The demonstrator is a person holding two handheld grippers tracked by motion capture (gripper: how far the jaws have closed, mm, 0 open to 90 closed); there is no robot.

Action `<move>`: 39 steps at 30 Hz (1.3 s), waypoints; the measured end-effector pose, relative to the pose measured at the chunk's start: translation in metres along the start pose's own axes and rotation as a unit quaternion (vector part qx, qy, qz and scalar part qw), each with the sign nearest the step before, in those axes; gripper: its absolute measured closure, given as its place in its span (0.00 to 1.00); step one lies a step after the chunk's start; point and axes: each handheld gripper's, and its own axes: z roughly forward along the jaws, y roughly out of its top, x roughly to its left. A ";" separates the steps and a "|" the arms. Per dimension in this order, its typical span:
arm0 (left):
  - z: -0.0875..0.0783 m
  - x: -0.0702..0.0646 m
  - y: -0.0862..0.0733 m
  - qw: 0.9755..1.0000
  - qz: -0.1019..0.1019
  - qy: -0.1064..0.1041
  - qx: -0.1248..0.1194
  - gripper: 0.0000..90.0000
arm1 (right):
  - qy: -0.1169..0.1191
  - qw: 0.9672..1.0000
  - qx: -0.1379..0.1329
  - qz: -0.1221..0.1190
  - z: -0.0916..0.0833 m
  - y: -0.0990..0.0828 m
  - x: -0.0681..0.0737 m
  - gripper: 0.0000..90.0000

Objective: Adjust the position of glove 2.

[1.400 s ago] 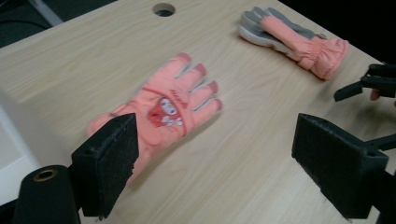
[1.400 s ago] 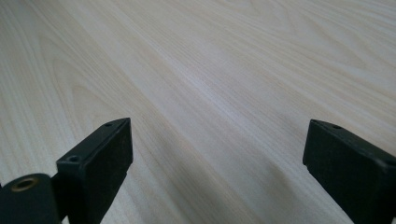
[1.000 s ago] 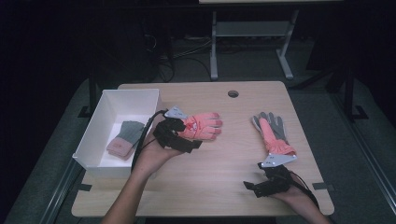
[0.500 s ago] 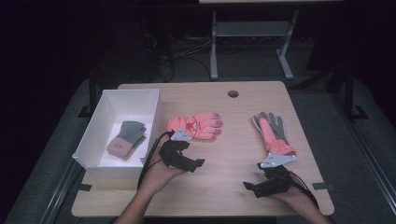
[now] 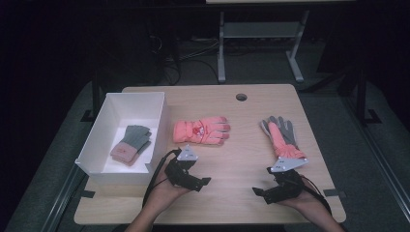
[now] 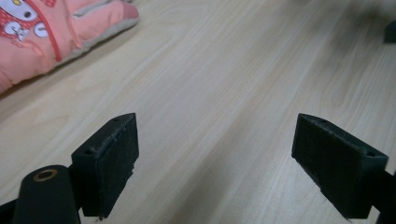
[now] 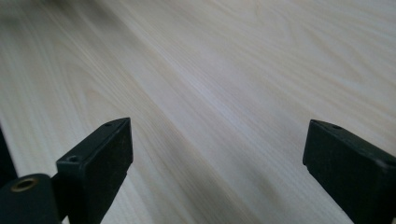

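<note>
Both grippers, left [image 5: 200,182] and right [image 5: 257,191], gape empty near cartoon-printed pink glove [image 5: 201,131].

A box [image 5: 159,113] sits at the desk's [image 5: 241,208] left edge with one glove [image 5: 131,143] in it; two gloves lie mid-desk [image 5: 201,131] and right [image 5: 283,137].

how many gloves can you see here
3: a grey and pink glove in the white box, an orange glove mid-table, and a grey and orange glove at right. More could hide underneath.

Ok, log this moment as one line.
left claw: open, empty | right claw: open, empty | pink glove: on table | box: one glove inside
</note>
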 end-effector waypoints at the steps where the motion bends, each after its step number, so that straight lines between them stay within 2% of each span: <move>1: 0.002 -0.001 -0.002 1.000 0.006 0.003 0.003 0.16 | 0.003 1.000 -0.002 -0.001 -0.002 0.002 0.000 0.09; 4: 0.006 -0.001 -0.005 1.000 0.010 0.002 0.006 0.16 | -0.001 1.000 -0.010 -0.007 -0.007 0.008 0.000 0.16; 6: 0.008 -0.001 -0.006 1.000 0.012 0.000 0.008 0.16 | -0.004 1.000 -0.011 -0.001 -0.009 0.012 -0.003 0.22; 7: 0.008 -0.001 -0.007 1.000 0.013 -0.001 0.008 0.16 | -0.008 1.000 -0.015 -0.007 -0.010 0.014 -0.006 0.28; 8: 0.008 0.000 -0.007 1.000 0.013 -0.001 0.009 0.16 | -0.012 1.000 -0.020 -0.006 -0.012 0.017 -0.008 0.38; 11: 0.009 0.001 -0.009 1.000 0.012 0.000 0.006 0.16 | -0.007 1.000 -0.028 -0.006 -0.016 0.026 -0.016 0.55; 15: 0.009 0.003 -0.010 1.000 0.018 0.003 0.011 0.16 | -0.028 0.999 -0.039 -0.012 -0.020 0.037 -0.032 0.78; 16: 0.009 0.004 -0.010 1.000 0.017 0.002 0.010 0.16 | -0.031 0.999 -0.041 -0.010 -0.022 0.039 -0.038 0.86; 19: 0.009 0.004 -0.010 1.000 0.014 0.001 0.007 0.16 | -0.057 0.997 -0.050 0.000 -0.028 0.044 -0.055 0.99; 25: 0.011 0.005 -0.011 1.000 0.016 -0.003 0.013 0.16 | -0.114 0.992 -0.052 0.026 -0.035 0.045 -0.093 1.00; 30: 0.012 0.005 -0.010 1.000 0.016 -0.006 0.012 0.16 | -0.135 0.988 -0.054 0.050 -0.037 0.036 -0.124 1.00; 34: 0.012 0.006 -0.011 1.000 0.016 -0.005 0.013 0.16 | -0.137 0.987 -0.050 0.062 -0.032 0.032 -0.144 1.00; 39: 0.012 0.007 -0.011 1.000 0.016 -0.006 0.015 0.16 | -0.125 0.989 -0.035 0.066 -0.020 0.030 -0.155 1.00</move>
